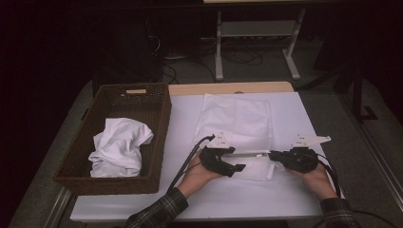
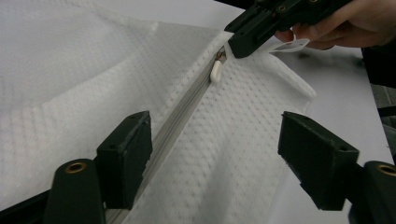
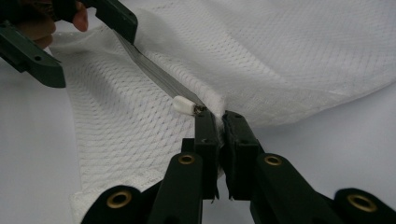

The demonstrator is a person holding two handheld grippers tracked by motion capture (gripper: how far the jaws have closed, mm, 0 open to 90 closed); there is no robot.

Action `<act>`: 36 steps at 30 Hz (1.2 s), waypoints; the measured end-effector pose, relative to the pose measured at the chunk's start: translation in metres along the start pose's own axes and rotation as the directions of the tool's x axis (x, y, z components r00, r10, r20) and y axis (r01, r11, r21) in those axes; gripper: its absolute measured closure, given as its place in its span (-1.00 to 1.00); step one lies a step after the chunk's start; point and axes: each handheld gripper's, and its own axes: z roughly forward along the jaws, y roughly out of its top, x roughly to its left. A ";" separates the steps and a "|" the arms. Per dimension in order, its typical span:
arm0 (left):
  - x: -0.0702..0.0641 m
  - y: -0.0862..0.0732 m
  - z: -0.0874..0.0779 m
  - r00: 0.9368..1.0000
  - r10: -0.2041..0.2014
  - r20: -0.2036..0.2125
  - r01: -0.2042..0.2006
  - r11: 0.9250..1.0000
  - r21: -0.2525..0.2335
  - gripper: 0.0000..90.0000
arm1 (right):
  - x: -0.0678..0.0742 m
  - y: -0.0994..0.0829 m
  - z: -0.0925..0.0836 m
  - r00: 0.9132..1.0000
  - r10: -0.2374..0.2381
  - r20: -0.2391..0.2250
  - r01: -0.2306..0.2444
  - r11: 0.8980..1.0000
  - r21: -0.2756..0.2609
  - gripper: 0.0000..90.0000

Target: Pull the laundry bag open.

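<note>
A white mesh laundry bag (image 1: pixel 237 118) lies flat on the white table, its front edge with a grey zipper (image 2: pixel 182 116) lifted between both grippers. My left gripper (image 2: pixel 215 135) is open, its jaws standing either side of the zipper and not pressing the fabric. At the zipper's end, just past the white zipper pull (image 3: pixel 183 105), my right gripper (image 3: pixel 219 116) is shut on the bag's edge. In the high view the left gripper (image 1: pixel 240 166) and right gripper (image 1: pixel 272 154) face each other across the bag's near edge.
A dark wicker basket (image 1: pixel 159 123) stands at the table's left with a crumpled white cloth (image 1: pixel 119 145) inside. White table surface (image 1: pixel 237 194) lies bare in front of the hands. Beyond the table's far edge are desk legs and cables on the floor.
</note>
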 end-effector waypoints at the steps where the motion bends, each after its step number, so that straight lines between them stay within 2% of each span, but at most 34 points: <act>1: 0.000 0.001 0.001 1.000 0.001 0.000 -0.001 1.000 -0.003 -0.39 | 0.001 0.000 0.000 1.000 -0.001 -0.001 0.001 1.000 -0.001 0.87; 7: -0.001 0.004 0.008 1.000 0.004 0.021 -0.004 1.000 -0.006 -0.25 | 0.003 0.001 -0.001 1.000 -0.002 -0.006 0.002 1.000 -0.007 0.87; 8: -0.002 0.005 0.012 0.999 0.009 0.034 -0.009 1.000 -0.005 -0.17 | 0.004 0.001 -0.002 1.000 -0.005 -0.009 0.004 1.000 -0.010 0.87; 12: -0.004 0.007 0.018 0.998 0.021 0.053 -0.021 1.000 -0.001 -0.11 | 0.006 0.001 -0.002 1.000 -0.006 -0.012 0.006 1.000 -0.010 0.87; 20: -0.004 0.008 0.025 0.997 0.026 0.066 -0.026 1.000 0.001 0.17 | 0.007 0.002 -0.002 1.000 -0.010 -0.019 0.009 1.000 -0.015 0.87; 22: -0.005 0.009 0.028 0.997 0.020 0.078 -0.020 1.000 0.003 0.17 | 0.008 0.002 -0.002 1.000 -0.010 -0.021 0.010 1.000 -0.018 0.87; 23: -0.005 0.009 0.029 0.997 0.023 0.080 -0.023 1.000 0.005 0.26 | 0.008 0.002 -0.003 1.000 -0.015 -0.024 0.015 1.000 -0.024 0.87; 30: -0.007 0.011 0.033 0.997 0.024 0.071 -0.025 1.000 0.011 0.39 | 0.010 0.003 -0.004 0.999 -0.020 -0.030 0.019 0.999 -0.031 0.87; 34: -0.007 0.012 0.034 0.997 0.021 0.068 -0.022 1.000 0.015 0.54 | 0.010 0.003 -0.004 0.999 -0.024 -0.041 0.022 0.999 -0.041 0.87; 36: -0.007 0.012 0.036 0.998 0.019 0.068 -0.020 1.000 0.016 0.54 | 0.011 0.003 -0.004 0.999 -0.026 -0.042 0.024 0.999 -0.043 0.87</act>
